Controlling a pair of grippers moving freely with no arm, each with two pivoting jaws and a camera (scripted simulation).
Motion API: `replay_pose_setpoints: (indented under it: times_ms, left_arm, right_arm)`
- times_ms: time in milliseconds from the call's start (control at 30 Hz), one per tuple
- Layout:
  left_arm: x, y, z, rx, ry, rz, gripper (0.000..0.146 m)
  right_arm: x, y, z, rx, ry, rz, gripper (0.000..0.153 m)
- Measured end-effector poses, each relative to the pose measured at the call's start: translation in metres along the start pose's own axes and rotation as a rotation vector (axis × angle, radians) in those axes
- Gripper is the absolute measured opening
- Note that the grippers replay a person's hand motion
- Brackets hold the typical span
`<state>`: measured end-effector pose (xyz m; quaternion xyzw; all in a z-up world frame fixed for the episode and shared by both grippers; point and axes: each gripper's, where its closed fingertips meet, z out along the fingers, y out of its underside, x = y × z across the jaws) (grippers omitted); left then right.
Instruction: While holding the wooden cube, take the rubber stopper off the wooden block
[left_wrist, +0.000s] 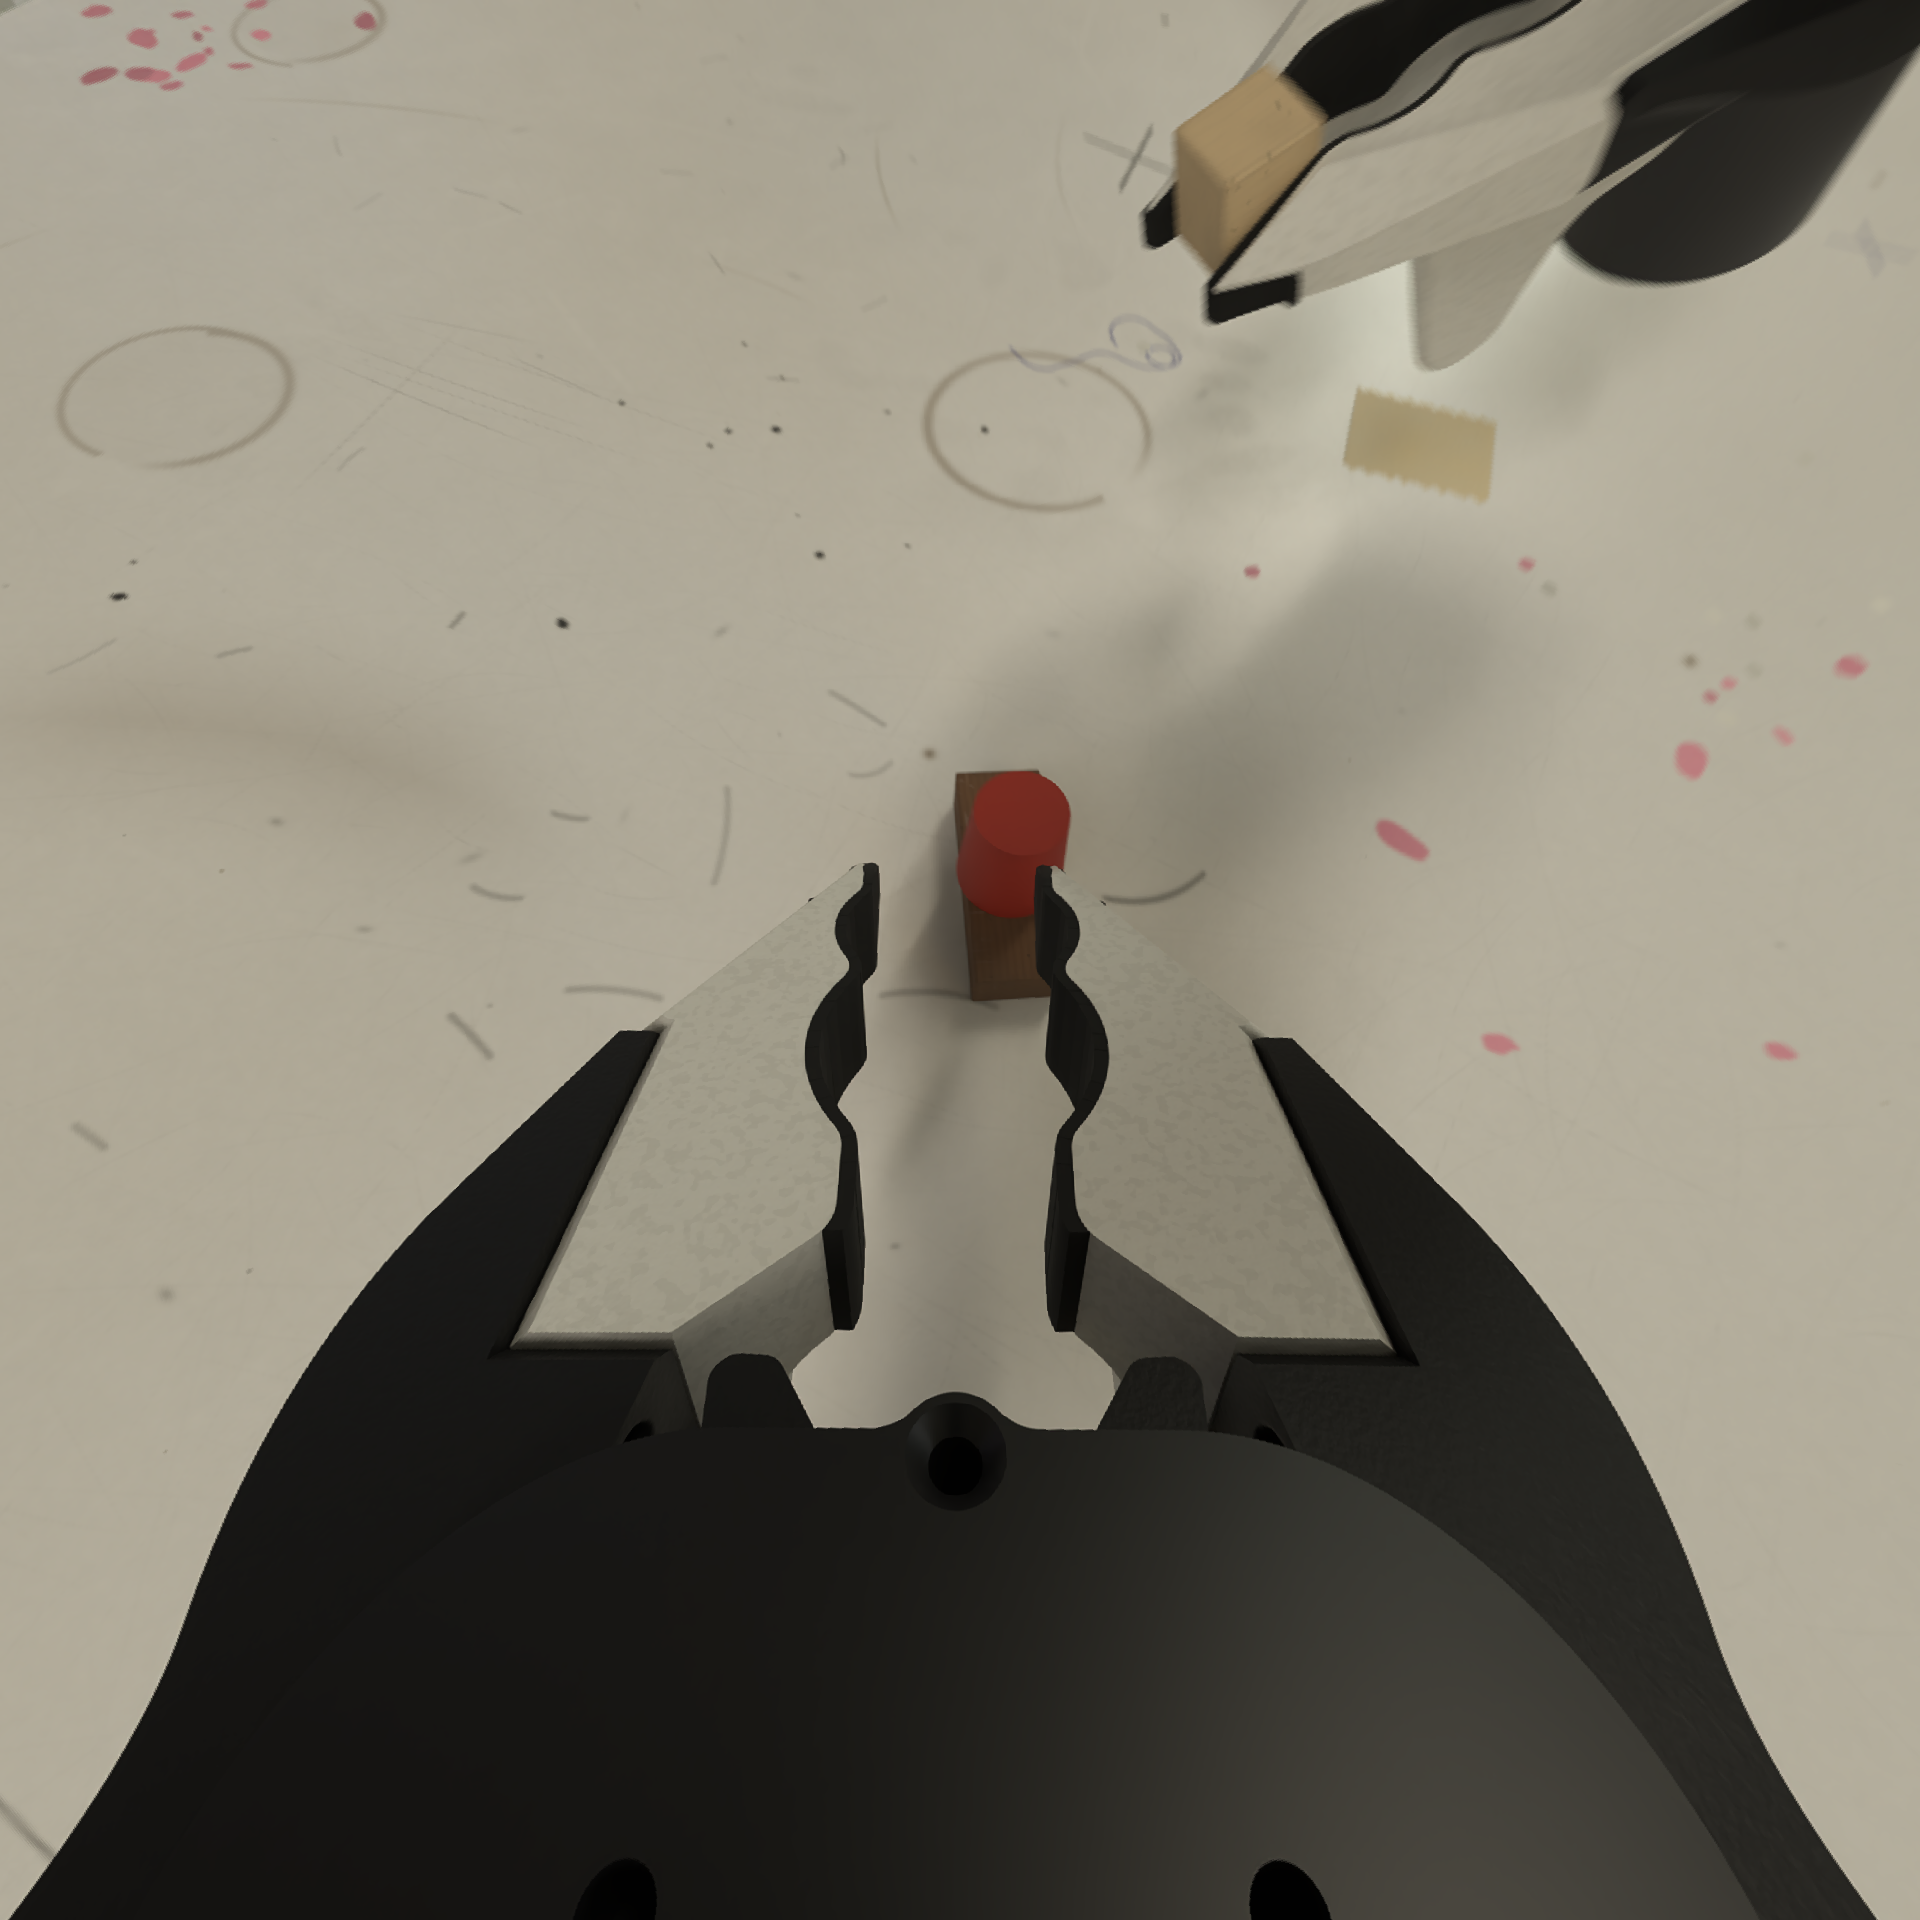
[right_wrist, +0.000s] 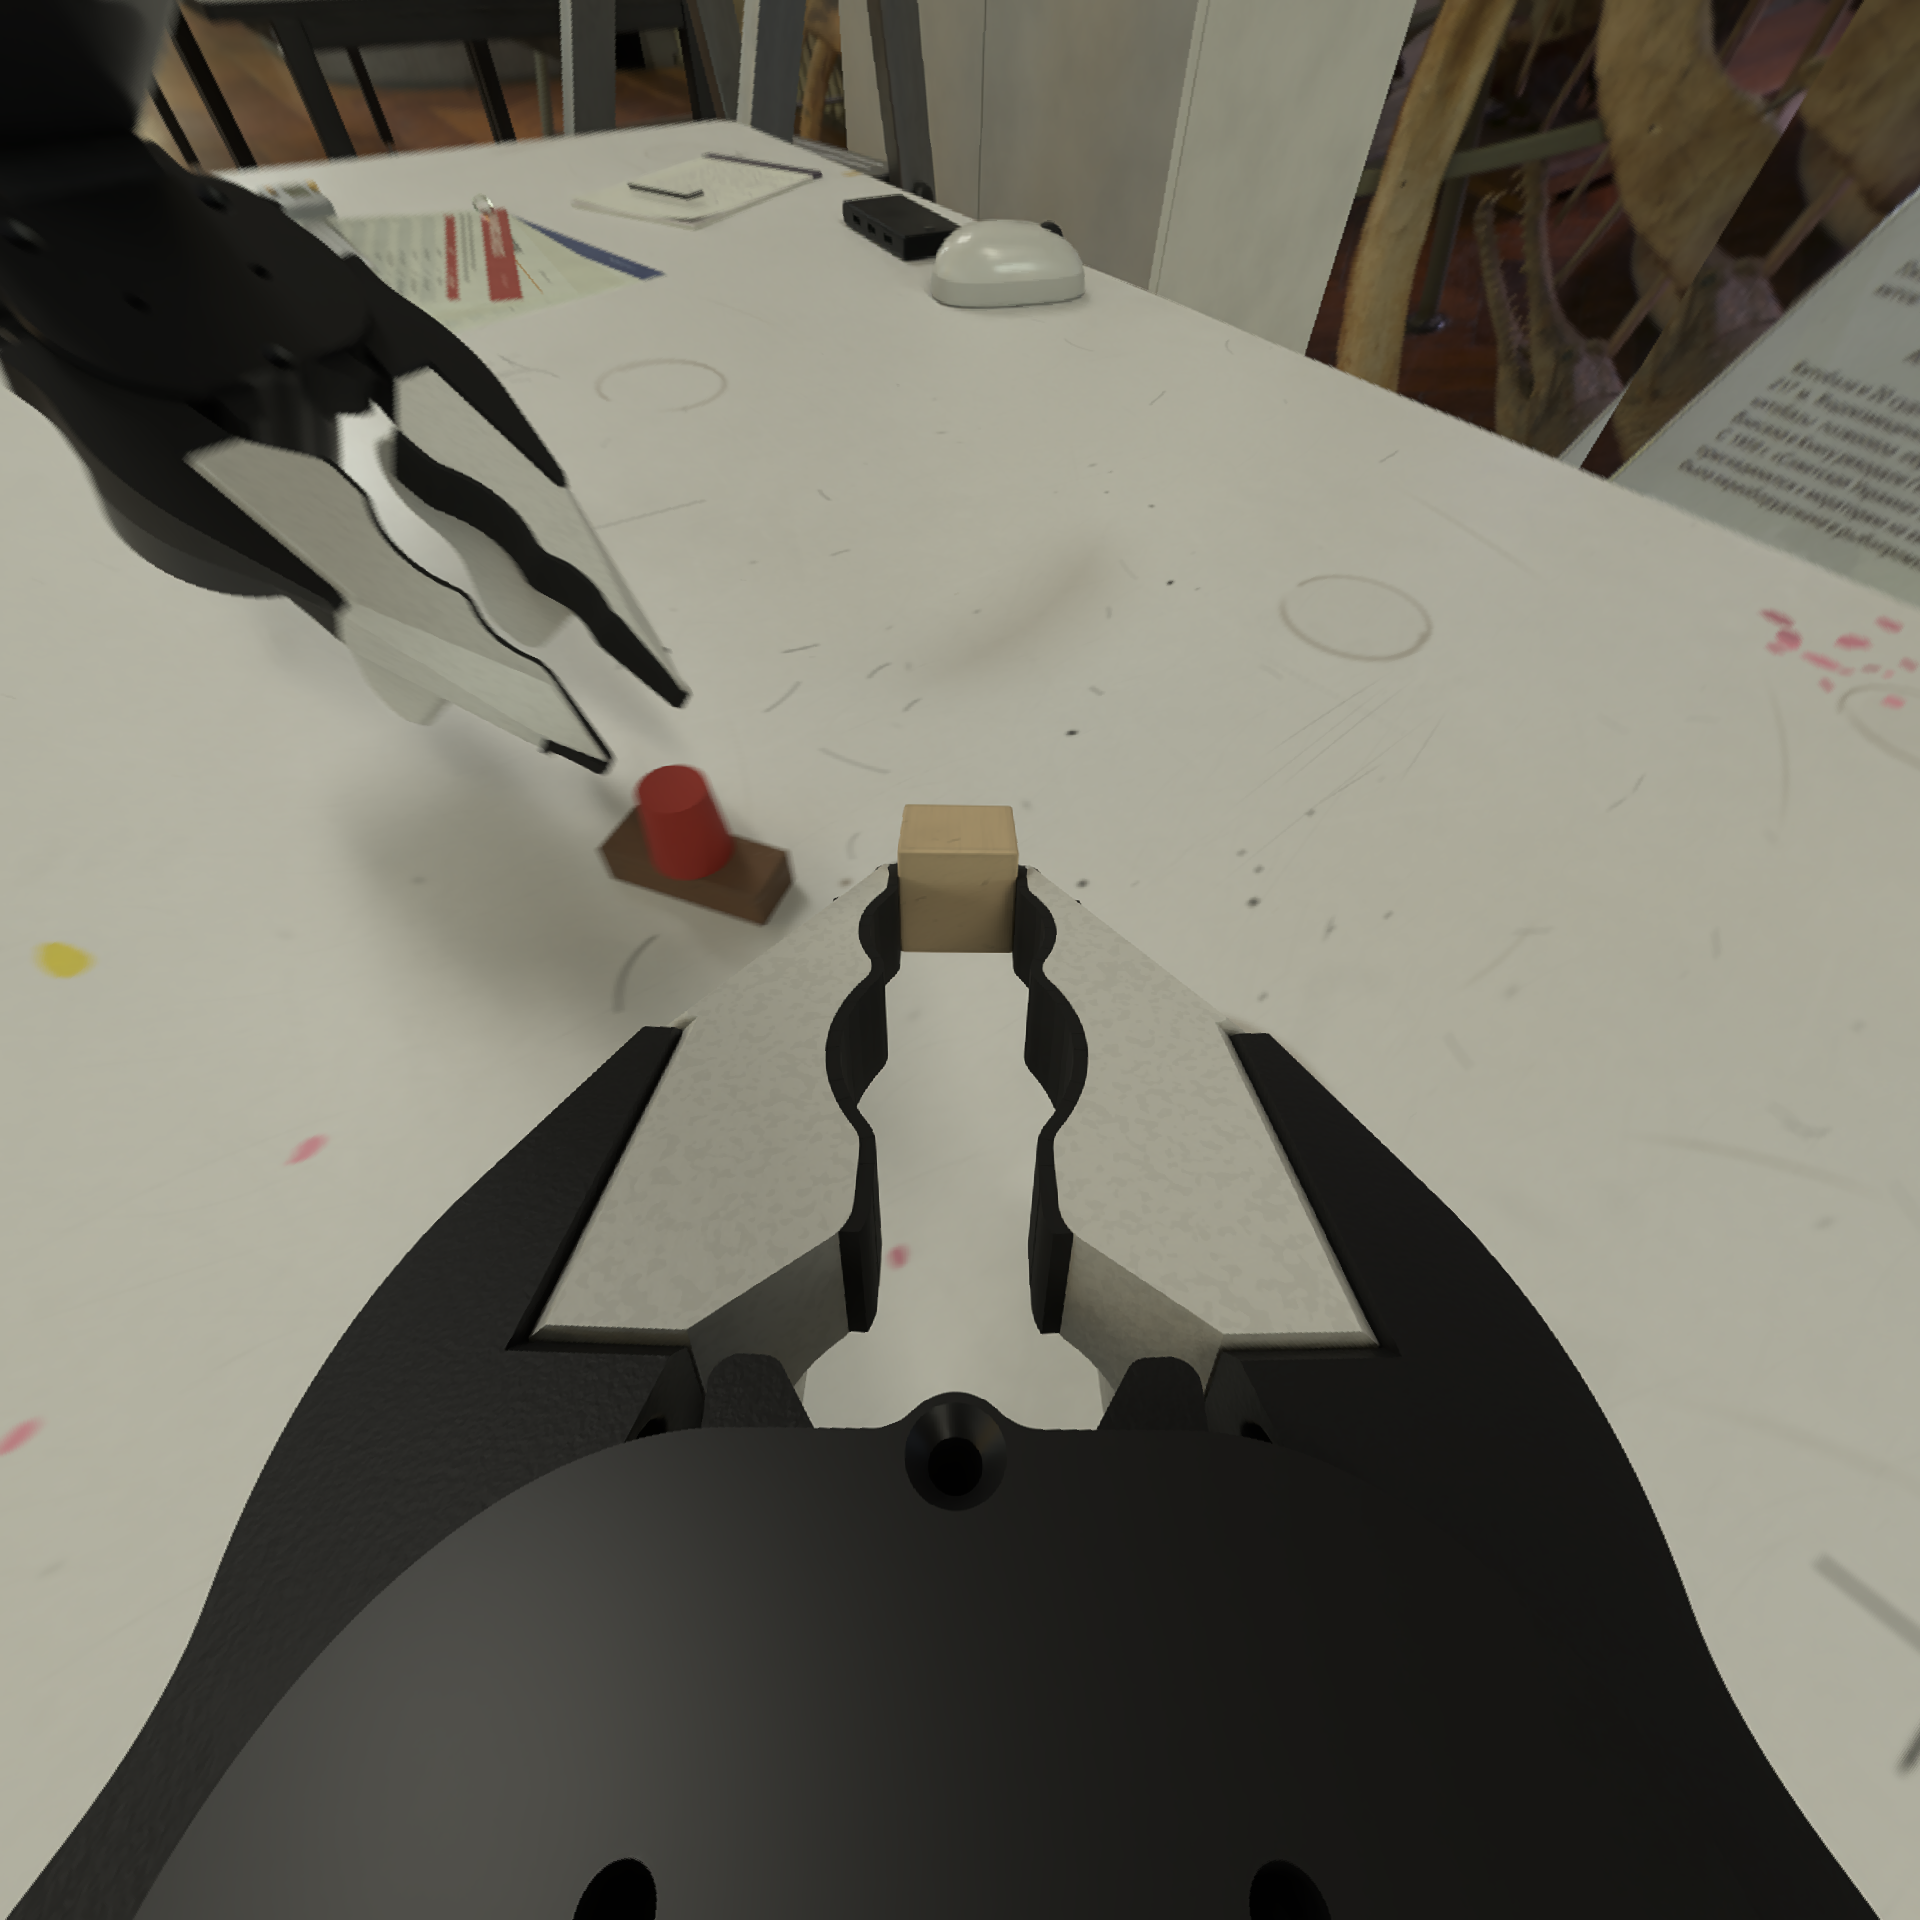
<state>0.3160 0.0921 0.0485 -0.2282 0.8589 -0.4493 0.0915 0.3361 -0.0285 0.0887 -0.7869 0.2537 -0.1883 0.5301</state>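
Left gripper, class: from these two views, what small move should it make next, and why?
Probably ease the left gripper forward and down until its open fingers straddle the red stopper, then close. The stopper sits on the brown block, just beyond the fingertips and untouched, while the right gripper holds the wooden cube.

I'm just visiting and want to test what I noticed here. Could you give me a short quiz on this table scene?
1. True or false: the red tapered rubber stopper stands on the dark brown wooden block.
2. Which hand-held gripper holds the pale square wooden cube: A left, B right?
3. Fill in: the left hand-held gripper's fingers are ___, not touching the stopper.

Key: 1 true; 2 B; 3 open.
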Motion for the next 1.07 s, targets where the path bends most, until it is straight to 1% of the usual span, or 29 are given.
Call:
replay_pose_setpoints:
  times_ms: [100,200,267,333,467,633,733,800,933,1067]
  left_arm:
    - [0.009,0.006,0.010,-0.036,-0.026,0.049,0.037]
    - [0.015,0.005,0.020,-0.031,-0.043,0.052,0.047]
    - [0.014,0.002,0.025,-0.028,-0.070,0.051,0.049]
    - [0.012,0.002,0.029,-0.045,-0.098,0.041,0.044]
    - [0.013,0.004,0.032,-0.065,-0.130,0.015,0.023]
    - [0.027,0.004,0.031,-0.072,-0.168,-0.023,0.023]
    - [0.038,0.002,0.031,-0.070,-0.197,-0.092,0.023]
    - [0.048,0.000,0.033,-0.061,-0.205,-0.140,0.023]
    - [0.066,-0.007,0.041,0.006,-0.200,-0.222,0.023]
    - [0.078,-0.009,0.050,0.014,-0.181,-0.233,0.023]
  right_arm:
    - [-0.018,0.008,-0.017,0.022,0.003,0.067,0.020]
    - [-0.029,0.013,-0.034,0.053,0.026,0.122,0.020]
    - [-0.035,0.014,-0.044,0.077,0.037,0.153,0.020]
    - [-0.038,0.014,-0.052,0.097,0.049,0.174,0.020]
    - [-0.042,0.015,-0.066,0.119,0.068,0.186,0.020]
    - [-0.040,0.019,-0.076,0.117,0.072,0.190,0.020]
    - [-0.039,0.023,-0.077,0.112,0.069,0.201,0.020]
    - [-0.038,0.025,-0.077,0.103,0.077,0.212,0.020]
    - [-0.033,0.036,-0.072,0.059,0.120,0.219,0.020]
    - [-0.032,0.044,-0.066,0.026,0.150,0.231,0.020]
